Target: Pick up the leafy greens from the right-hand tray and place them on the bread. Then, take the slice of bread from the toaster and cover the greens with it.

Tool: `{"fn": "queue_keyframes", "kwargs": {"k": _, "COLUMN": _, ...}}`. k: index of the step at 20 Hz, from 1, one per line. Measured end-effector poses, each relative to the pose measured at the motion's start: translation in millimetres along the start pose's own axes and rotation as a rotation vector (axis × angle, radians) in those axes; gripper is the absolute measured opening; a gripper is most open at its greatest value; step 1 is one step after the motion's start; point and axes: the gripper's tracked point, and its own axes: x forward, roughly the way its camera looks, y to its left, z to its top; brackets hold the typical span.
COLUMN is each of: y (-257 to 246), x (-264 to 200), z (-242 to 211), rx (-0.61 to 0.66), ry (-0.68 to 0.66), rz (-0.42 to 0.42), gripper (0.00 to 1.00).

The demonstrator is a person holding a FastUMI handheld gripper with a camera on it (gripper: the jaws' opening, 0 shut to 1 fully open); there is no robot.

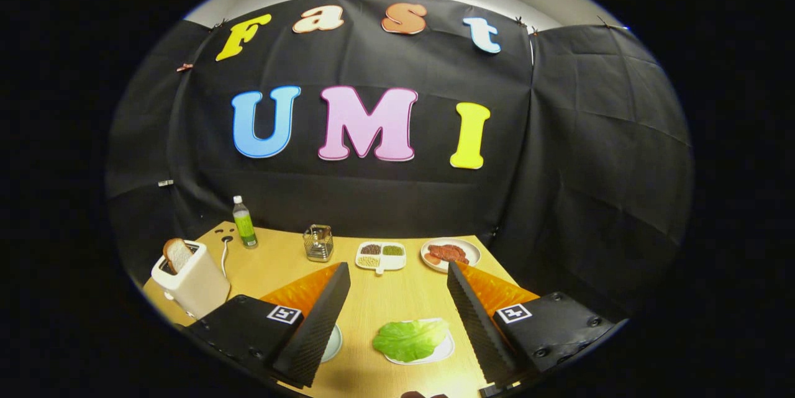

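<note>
Gripper view: gripper [397, 317] seen w/ fingers spread wide, nothing held. 1 leafy green [410, 339] lies on 1 white tray [442, 354] btwn fingers. Beyond: 1 divided dish [381, 257], 1 plate of meat [450, 254], 1 glass jar [318, 243], 1 bottle [244, 221]. 1 bread slice [177, 254] stands in 1 toaster [187, 283], left of fingers.

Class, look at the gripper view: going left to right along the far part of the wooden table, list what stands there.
White toaster holding a bread slice → green-labelled bottle → small clear glass jar → white divided dish of grains → round white plate of reddish food. The open gripper hovers above a leafy green.
</note>
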Motion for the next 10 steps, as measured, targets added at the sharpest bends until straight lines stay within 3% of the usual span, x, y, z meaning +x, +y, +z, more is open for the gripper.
{"fn": "queue_keyframes", "kwargs": {"k": 10, "y": -20, "x": 69, "z": -115, "rx": -0.012, "ry": 0.231, "rz": 0.049, "gripper": 0.98}}
